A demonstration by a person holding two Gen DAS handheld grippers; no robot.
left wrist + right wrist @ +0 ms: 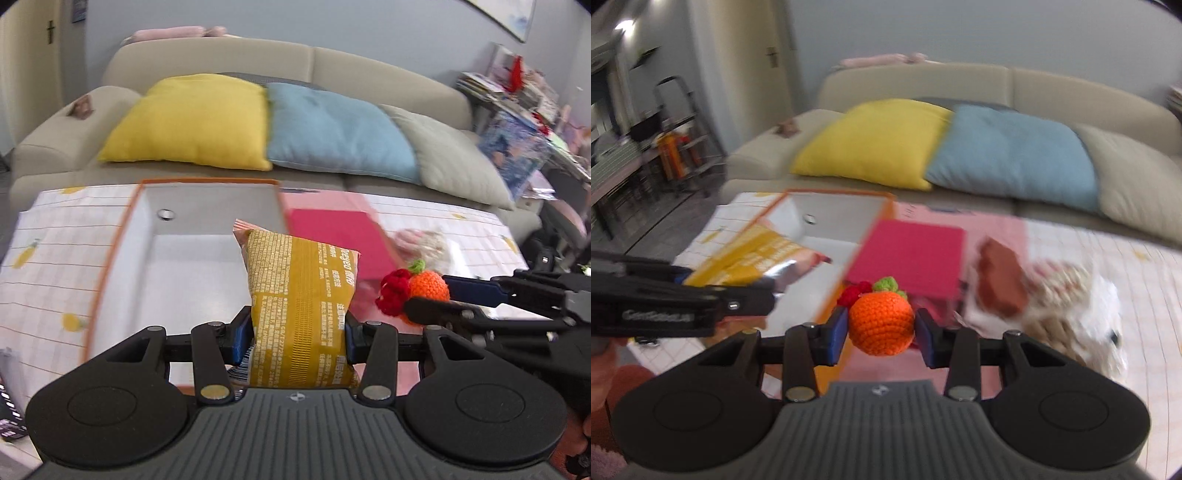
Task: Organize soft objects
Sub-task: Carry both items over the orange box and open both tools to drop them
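My left gripper (pixel 297 332) is shut on a yellow printed snack packet (pixel 299 295), which stands upright between the blue pads above a white box with an orange rim (pixel 210 199). My right gripper (pixel 881 332) is shut on an orange crocheted fruit (pixel 881 321) with a green leaf and a red crocheted piece attached. It hangs in the air just in front of a pink box (pixel 908 254). In the left wrist view the right gripper (pixel 428 293) reaches in from the right with the fruit (pixel 428 282). In the right wrist view the left gripper (pixel 727 282) and packet (pixel 750 254) show at the left.
The boxes sit side by side on a table with a lemon-print cloth (pixel 55 258). To the right of the pink box lie a brown block (pixel 1001 280), a rope-like toy (pixel 1060 291) and a white plush (pixel 1108 314). A beige sofa (pixel 207 55) with yellow, blue and grey cushions stands behind.
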